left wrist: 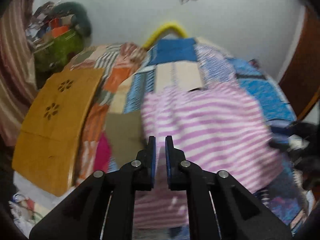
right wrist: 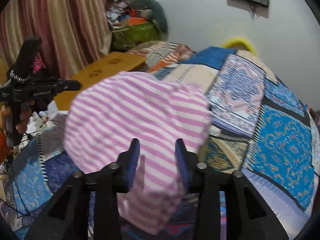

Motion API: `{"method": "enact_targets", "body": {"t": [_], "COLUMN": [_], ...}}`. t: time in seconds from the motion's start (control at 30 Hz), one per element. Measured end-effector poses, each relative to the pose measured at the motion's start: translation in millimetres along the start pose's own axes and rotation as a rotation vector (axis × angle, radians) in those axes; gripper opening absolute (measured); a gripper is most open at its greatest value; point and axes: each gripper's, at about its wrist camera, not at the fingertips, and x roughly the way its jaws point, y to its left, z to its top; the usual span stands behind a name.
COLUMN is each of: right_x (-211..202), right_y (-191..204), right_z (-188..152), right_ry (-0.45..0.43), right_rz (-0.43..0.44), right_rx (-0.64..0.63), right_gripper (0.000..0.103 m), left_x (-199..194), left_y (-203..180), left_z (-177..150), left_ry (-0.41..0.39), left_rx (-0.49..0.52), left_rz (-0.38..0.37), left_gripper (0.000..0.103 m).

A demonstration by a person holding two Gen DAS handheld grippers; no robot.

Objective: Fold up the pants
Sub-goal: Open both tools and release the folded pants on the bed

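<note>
Pink-and-white striped pants (left wrist: 200,116) lie bunched on a patchwork quilt (left wrist: 260,92). My left gripper (left wrist: 160,140) hovers over their near left edge. Its jaws stand a narrow gap apart, cloth shows through the gap, and the pads do not press on it. In the right wrist view the pants (right wrist: 136,108) form a rounded heap. My right gripper (right wrist: 157,142) is open over their near end, with a loose fold lying between the blue pads. The left gripper's body (right wrist: 30,92), held by a hand (right wrist: 22,116), shows at the left.
The quilt (right wrist: 280,140) covers a bed. A wooden board (left wrist: 56,120) lies along the bed's left side, a full green bag (left wrist: 58,50) stands behind it, and a striped curtain (right wrist: 50,30) hangs at the left. A yellow curved thing (left wrist: 168,28) sits against the far wall.
</note>
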Motion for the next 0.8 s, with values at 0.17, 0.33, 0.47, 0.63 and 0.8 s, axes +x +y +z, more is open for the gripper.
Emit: {"method": "enact_targets", "body": {"t": [0.17, 0.33, 0.47, 0.63, 0.8], "right_x": [41.8, 47.3, 33.5, 8.9, -30.9], "right_y": [23.2, 18.4, 12.9, -0.2, -1.8], "right_z": [-6.0, -22.1, -33.7, -49.4, -59.7], "right_ry": [0.097, 0.12, 0.154, 0.201, 0.196], "right_rz": [0.009, 0.01, 0.004, -0.041, -0.103], "right_rx": [-0.076, -0.1, -0.118, -0.057, -0.035], "right_gripper": [0.035, 0.035, 0.035, 0.035, 0.035], "left_x": [33.0, 45.7, 34.7, 11.5, -33.4], "left_y": [-33.7, -32.9, -24.7, -11.3, 2.0], "left_z": [-10.6, -32.5, -38.5, -53.7, -74.7], "left_ry": [0.076, 0.087, 0.111, 0.136, 0.141], "left_rx": [0.081, 0.166, 0.149, 0.139, 0.115], "left_rz": [0.006, 0.045, 0.034, 0.13, 0.165], "left_gripper": [0.016, 0.02, 0.021, 0.023, 0.023]}}
